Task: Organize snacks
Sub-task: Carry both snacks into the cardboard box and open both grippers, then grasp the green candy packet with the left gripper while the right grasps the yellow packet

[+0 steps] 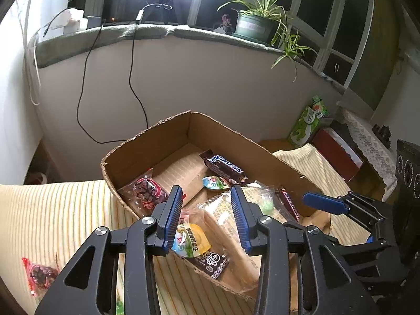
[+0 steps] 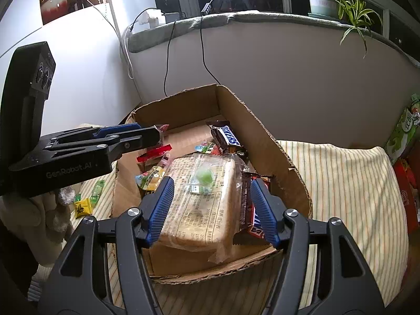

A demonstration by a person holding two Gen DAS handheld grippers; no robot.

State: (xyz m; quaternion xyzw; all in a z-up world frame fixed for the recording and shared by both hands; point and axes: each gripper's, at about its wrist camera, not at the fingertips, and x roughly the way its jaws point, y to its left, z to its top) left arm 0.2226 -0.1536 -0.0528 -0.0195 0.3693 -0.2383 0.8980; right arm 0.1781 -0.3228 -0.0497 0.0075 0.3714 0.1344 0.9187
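Both grippers, left point(image 1: 207, 218) and right point(image 2: 212, 210), tilt downward, jaws apart, over the cardboard box point(image 2: 262, 134).

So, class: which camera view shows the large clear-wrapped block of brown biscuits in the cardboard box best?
The right wrist view: the large clear-wrapped block of brown biscuits lies nearly whole between that gripper's fingers. The left wrist view shows the block partly hidden behind its own fingers.

A potted spider plant point(image 1: 258, 19) sits on the window ledge point(image 1: 147, 32) at upper right. Two black cables point(image 1: 132, 60) hang down the wall. A green tissue pack point(image 1: 308, 123) stands at right.
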